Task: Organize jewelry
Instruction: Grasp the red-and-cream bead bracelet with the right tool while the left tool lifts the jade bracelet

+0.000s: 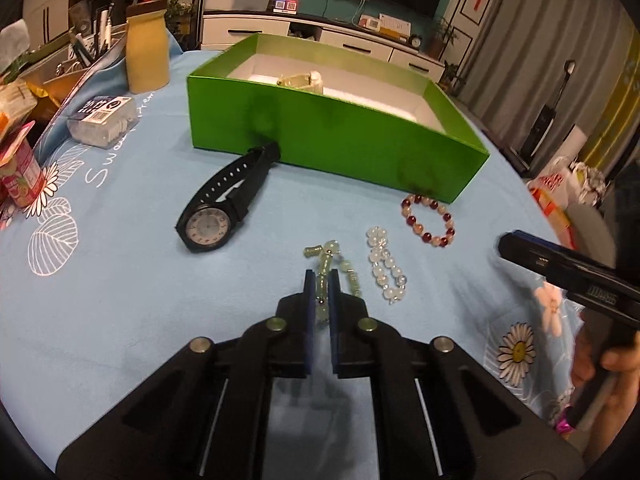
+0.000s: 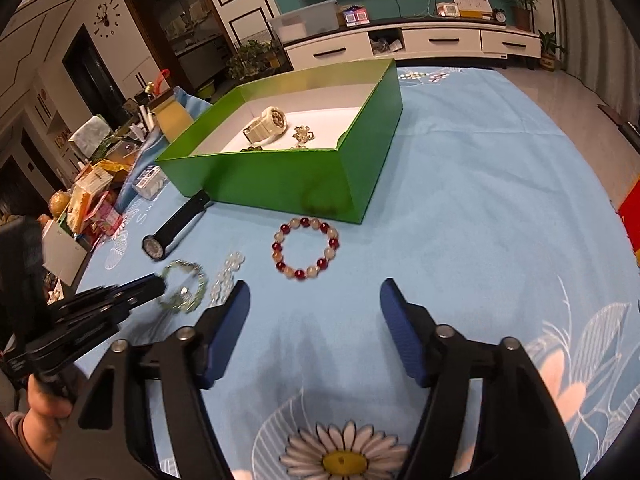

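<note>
Left wrist view: left gripper [image 1: 321, 282] had its blue-padded jaws clamped on the pale green beaded bracelet [image 1: 334, 270], which lay on the light blue floral cloth of the tabletop [image 1: 120, 280], with a clear crystal bead bracelet [image 1: 386, 266] just to its right, a red-and-cream bead bracelet [image 1: 429, 220] beyond that near the open green cardboard box [image 1: 320, 136], and a black strap wristwatch [image 1: 224, 208] to the left, strap end touching the box. Right wrist view: right gripper [image 2: 314, 300] had jaws wide apart with nothing between them, low over the cloth just short of the red-and-cream bead bracelet [image 2: 306, 250]; the box [image 2: 280, 176] held a white watch [image 2: 266, 124] and small ornaments.
</note>
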`<state>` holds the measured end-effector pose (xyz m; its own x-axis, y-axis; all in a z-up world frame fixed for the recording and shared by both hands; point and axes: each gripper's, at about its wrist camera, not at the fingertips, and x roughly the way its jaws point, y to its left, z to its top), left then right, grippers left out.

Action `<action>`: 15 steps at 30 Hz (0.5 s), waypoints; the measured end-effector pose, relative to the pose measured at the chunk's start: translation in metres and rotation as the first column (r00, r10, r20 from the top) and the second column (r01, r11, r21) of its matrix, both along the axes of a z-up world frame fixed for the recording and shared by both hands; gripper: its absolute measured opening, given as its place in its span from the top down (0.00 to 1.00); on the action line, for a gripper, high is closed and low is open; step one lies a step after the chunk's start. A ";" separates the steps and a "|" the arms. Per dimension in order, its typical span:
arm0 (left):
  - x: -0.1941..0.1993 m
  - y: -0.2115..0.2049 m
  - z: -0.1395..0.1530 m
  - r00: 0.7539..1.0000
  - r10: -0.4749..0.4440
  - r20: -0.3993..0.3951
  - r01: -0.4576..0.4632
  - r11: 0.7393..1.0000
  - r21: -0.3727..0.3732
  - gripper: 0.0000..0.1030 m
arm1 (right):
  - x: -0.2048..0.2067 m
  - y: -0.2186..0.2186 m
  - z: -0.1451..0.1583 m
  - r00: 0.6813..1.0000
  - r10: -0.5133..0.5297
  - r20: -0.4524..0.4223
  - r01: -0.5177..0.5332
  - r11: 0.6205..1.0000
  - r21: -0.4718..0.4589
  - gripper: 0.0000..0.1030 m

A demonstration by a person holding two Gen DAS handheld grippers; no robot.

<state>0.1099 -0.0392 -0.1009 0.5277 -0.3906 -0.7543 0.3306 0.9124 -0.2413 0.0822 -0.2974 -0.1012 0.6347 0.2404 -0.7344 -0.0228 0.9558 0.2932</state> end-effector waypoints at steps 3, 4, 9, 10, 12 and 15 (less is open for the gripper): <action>-0.004 0.007 0.006 1.000 0.006 0.009 -0.006 1.000 -0.025 0.95 | 0.011 0.004 -0.004 1.000 -0.001 -0.014 0.001 1.000 -0.022 0.47; -0.005 0.008 0.009 1.000 0.007 0.012 -0.007 0.999 -0.034 0.95 | 0.016 0.006 -0.005 1.000 0.003 -0.017 -0.004 0.999 -0.033 0.50; -0.008 0.019 0.015 1.000 0.020 0.011 -0.019 0.997 -0.081 0.95 | 0.035 0.016 -0.011 0.999 0.009 -0.039 -0.013 0.994 -0.106 0.64; -0.008 0.021 0.015 1.000 0.025 0.009 -0.024 0.996 -0.087 0.95 | 0.038 0.018 -0.013 0.999 0.006 -0.043 -0.011 0.992 -0.124 0.65; -0.008 0.024 0.015 1.000 0.030 0.006 -0.030 0.995 -0.091 0.95 | 0.045 0.023 -0.016 0.999 0.003 -0.053 -0.012 0.986 -0.164 0.70; -0.009 0.029 0.016 0.999 0.036 0.001 -0.036 0.994 -0.100 0.95 | 0.053 0.027 -0.023 0.997 0.000 -0.076 -0.016 0.979 -0.203 0.76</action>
<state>0.1010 -0.0100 -0.0853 0.5448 -0.4448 -0.7109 0.2989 0.8951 -0.3309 0.1348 -0.2707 -0.1246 0.5745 0.0862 -0.8140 -0.0162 0.9954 0.0941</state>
